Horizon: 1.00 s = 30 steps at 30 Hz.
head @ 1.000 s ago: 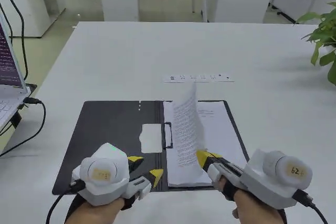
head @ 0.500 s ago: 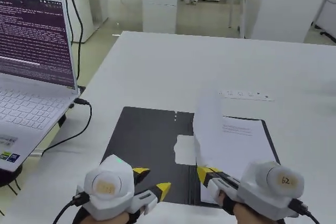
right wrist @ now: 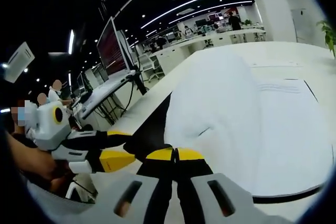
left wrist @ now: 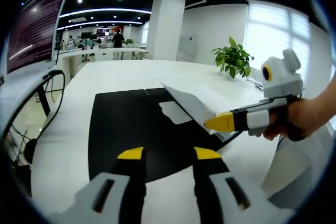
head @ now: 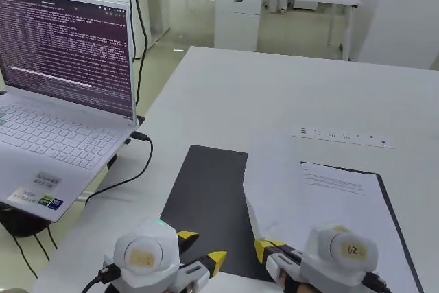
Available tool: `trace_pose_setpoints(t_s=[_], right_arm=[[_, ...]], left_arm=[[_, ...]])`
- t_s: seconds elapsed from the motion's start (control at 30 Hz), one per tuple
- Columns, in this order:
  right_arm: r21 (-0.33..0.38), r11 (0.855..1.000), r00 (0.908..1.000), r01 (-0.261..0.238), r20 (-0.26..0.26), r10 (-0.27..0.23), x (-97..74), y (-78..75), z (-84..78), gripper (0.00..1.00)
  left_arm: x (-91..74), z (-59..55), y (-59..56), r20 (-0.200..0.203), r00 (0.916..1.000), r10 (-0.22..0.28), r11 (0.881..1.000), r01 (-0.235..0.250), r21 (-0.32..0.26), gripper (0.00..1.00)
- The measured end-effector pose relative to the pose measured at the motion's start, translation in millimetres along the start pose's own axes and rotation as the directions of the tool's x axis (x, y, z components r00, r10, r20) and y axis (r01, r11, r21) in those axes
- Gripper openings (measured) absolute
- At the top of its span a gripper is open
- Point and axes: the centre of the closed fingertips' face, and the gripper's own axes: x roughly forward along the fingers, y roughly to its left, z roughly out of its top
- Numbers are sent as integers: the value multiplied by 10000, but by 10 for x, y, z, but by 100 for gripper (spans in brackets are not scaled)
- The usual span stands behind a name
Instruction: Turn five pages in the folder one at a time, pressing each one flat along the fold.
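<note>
- While I hold the right gripper (head: 265,247) at the near edge of the folder (head: 206,197), its jaws are pinched together on the near edge of a page (head: 285,197).
- The page is lifted, curving up from the stack on the folder's right half and leaning across the fold toward the black left cover.
- My left gripper (head: 202,249) hovers over the left cover's near edge, jaws spread with nothing between them.
- The folder lies open on the white table (head: 274,94); an open laptop (head: 62,121) stands to its left, apart from it.
</note>
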Motion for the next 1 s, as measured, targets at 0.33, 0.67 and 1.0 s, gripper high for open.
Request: trace_pose_setpoints(t_s=[0.33, 0.67, 1.0], right_arm=[[-659, 9968, 9962, -450, -775, 398, 262, 213, -172, 0], [-817, 9965, 9921, -185, -1252, 82, 398, 188, -322, 0], [-1180, 9921, 9843, -435, -1749, 223, 439, 212, -486, 3]], left_arm=[[-116, -45, 104, 94, 9995, 315, 9993, -313, -218, 33], [-134, -69, 131, 19, 9991, 416, 9990, -415, -179, 33], [-14, -26, 82, -140, 9997, 214, 9998, -213, 66, 33]])
